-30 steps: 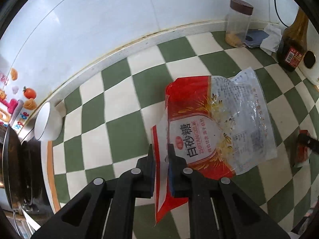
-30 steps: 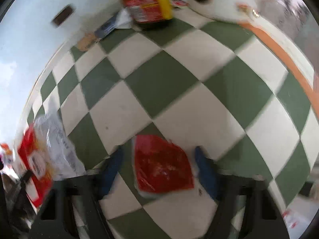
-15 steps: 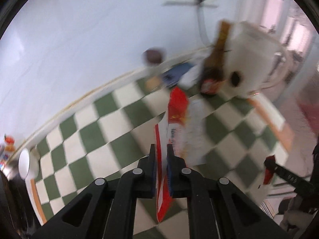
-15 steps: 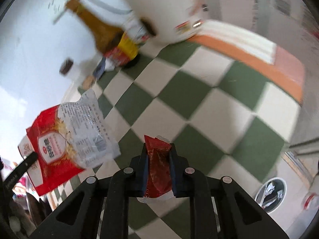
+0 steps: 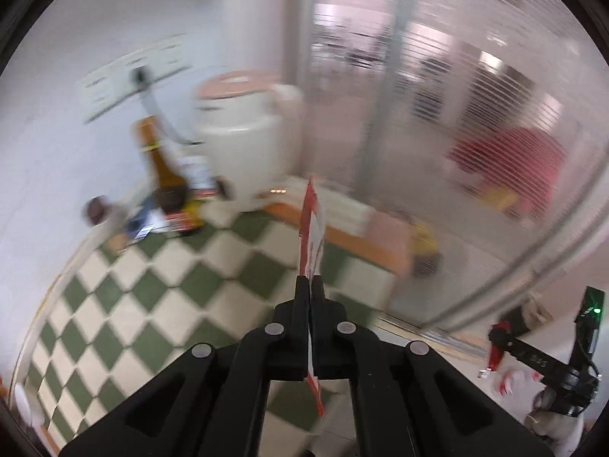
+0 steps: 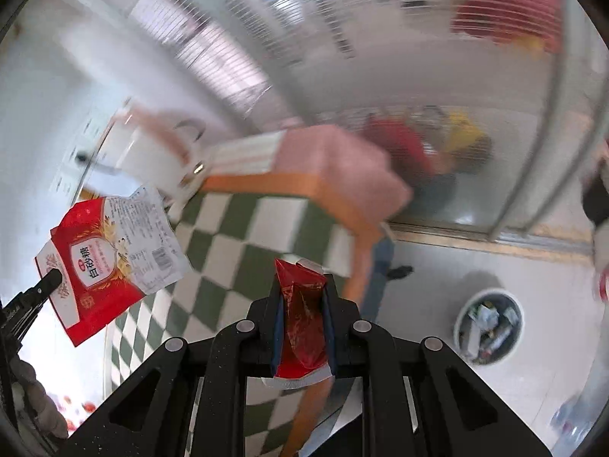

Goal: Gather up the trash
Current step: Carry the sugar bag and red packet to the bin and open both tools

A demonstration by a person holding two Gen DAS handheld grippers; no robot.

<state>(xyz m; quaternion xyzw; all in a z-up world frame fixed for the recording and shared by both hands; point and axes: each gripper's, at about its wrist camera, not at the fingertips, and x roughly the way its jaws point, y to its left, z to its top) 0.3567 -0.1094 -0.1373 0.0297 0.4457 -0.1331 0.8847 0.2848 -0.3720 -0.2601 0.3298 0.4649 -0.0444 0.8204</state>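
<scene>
Two grippers each pinch a piece of trash. Left gripper has its jaws pressed together on the sugar bag, held above the checkered counter. Right gripper clamps a crumpled red wrapper past the counter's edge, above the floor, near the bin.

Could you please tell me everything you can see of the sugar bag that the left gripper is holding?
The sugar bag is a flat, thin plastic pouch, red with a white label panel at one end, clear with printed text and a barcode at the other. It looks empty. The left gripper is shut on its red edge, so in the left wrist view it shows edge-on. It hangs in the air above the checkered counter, touching nothing else.
</scene>
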